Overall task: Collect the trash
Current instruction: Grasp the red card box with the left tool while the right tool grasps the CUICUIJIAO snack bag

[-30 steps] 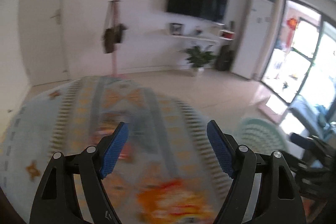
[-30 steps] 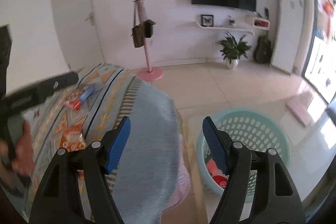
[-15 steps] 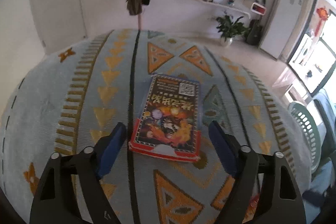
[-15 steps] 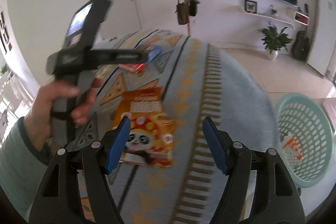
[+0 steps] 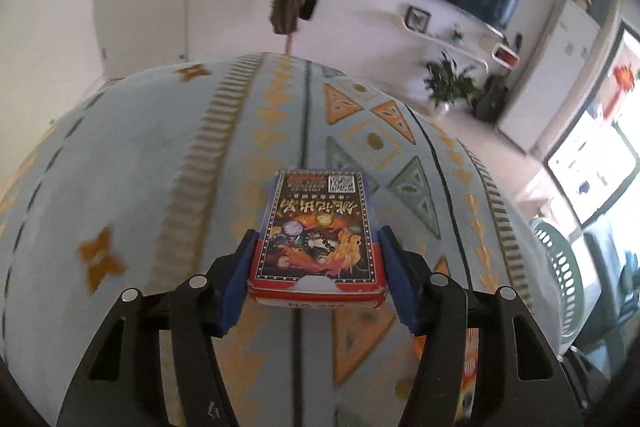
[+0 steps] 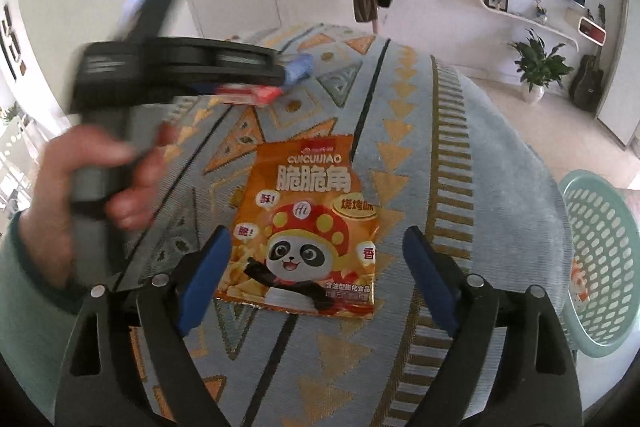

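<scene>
Pale-blue woven cloth [image 6: 460,155] with orange triangles covers the whole counter, and everything is happening on it. Off its right edge, down on the floor, sits the mint-green laundry basket [image 6: 600,267], with at least one orange scrap already showing through its holes. Next in size is the orange panda snack bag [image 6: 312,223], lying flat on the cloth right in front of the right tongs [image 6: 316,275]; those are spread wide, blue pads either side of the bag's lower edge, not touching it from what I can see. Smaller is the dark card box with the red border [image 5: 320,235]. Half a second ago it lay loose between the open pads of the left tongs [image 5: 318,275]; now those pads have closed in and press its two long sides, so it is gripped, and from the right-hand view it looks raised off the cloth, though that part is blurred. That means, I reckon, one piece is secured and only needs carrying across to the basket, while the snack bag is lined up but not yet taken.
</scene>
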`<action>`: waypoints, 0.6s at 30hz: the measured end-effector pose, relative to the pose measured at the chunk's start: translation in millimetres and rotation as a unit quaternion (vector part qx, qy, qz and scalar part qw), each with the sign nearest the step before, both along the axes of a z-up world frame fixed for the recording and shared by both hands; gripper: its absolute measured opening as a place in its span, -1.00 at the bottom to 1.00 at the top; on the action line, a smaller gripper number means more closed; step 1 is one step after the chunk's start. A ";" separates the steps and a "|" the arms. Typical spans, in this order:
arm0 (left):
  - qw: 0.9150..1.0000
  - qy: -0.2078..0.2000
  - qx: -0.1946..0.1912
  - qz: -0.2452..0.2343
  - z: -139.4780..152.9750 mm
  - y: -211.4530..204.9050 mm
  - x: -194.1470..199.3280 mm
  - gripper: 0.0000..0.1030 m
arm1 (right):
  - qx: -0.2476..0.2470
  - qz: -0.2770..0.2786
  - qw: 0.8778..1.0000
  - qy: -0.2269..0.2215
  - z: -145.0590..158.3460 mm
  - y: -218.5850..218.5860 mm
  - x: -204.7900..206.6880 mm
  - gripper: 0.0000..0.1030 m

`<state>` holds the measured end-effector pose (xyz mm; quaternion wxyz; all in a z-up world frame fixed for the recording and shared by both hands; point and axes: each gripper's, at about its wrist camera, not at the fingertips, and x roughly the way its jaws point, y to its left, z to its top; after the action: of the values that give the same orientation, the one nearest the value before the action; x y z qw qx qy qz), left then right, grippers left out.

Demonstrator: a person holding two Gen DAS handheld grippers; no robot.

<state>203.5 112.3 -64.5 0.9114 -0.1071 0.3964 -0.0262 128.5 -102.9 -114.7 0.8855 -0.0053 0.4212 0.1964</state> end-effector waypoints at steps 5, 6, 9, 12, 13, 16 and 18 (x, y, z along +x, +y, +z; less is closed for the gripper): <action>0.999 -0.038 -0.012 0.037 -1.6 11.6 -32.9 0.12 | -0.007 0.002 1.000 0.022 -7.6 15.6 6.6 0.81; 0.998 -0.049 -0.017 0.038 -1.0 12.2 -36.1 0.11 | -0.034 0.000 0.999 0.018 -8.7 22.7 6.5 0.81; 0.996 -0.073 -0.031 0.043 3.3 15.6 -41.3 0.12 | -0.082 -0.006 0.997 0.008 -11.0 39.4 3.4 0.81; 0.996 -0.073 -0.026 0.040 3.2 12.8 -42.1 0.12 | -0.075 -0.011 0.997 0.016 -11.4 40.1 5.6 0.81; 0.996 -0.075 -0.024 0.039 3.9 11.4 -43.2 0.12 | -0.076 -0.010 0.997 0.015 -11.5 40.8 5.3 0.79; 0.996 -0.080 -0.017 0.037 4.4 6.4 -44.9 0.12 | -0.071 -0.009 0.997 0.015 -10.8 38.2 3.3 0.66; 0.996 -0.083 -0.016 0.037 5.5 4.6 -45.4 0.12 | -0.069 -0.006 0.997 0.014 -9.4 35.4 1.7 0.62</action>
<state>158.1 117.0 -59.0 0.9397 -0.1335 0.3147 -0.0073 130.1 -67.5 -124.1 0.8780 -0.0611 0.4464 0.1614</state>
